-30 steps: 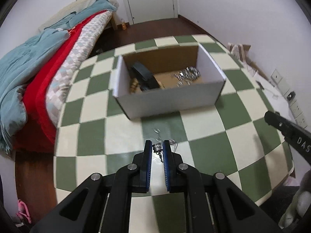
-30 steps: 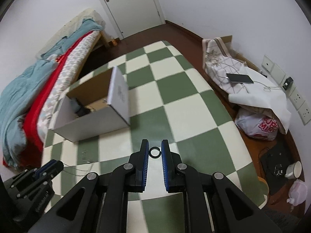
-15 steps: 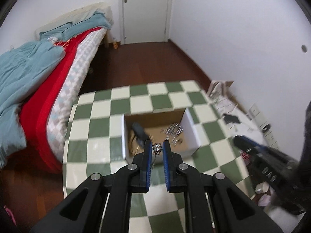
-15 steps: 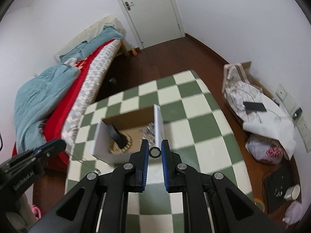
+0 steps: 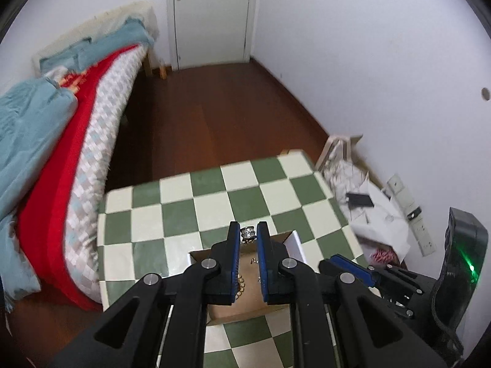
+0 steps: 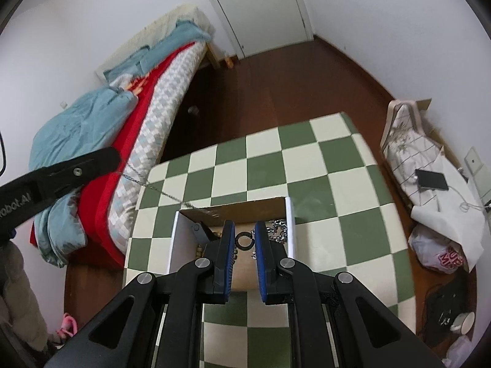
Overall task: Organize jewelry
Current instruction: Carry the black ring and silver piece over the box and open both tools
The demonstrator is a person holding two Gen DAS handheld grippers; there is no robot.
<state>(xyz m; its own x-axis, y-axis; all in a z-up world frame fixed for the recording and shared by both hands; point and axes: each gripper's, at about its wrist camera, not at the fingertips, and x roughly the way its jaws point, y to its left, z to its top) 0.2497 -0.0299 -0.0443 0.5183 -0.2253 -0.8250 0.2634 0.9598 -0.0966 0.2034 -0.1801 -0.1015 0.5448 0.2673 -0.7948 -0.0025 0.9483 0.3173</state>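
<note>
Necklace [image 5: 248,233] clamped in left gripper [image 5: 248,236] over box [image 6: 181,239]; right gripper [image 6: 244,240] pinches ring [image 6: 244,240].

2 wrist fisheyes, high, looking down, sharing box [image 5: 294,239] [image 6: 181,233]

Left gripper [image 6: 118,158] arm: partial "obot.AI".
</note>
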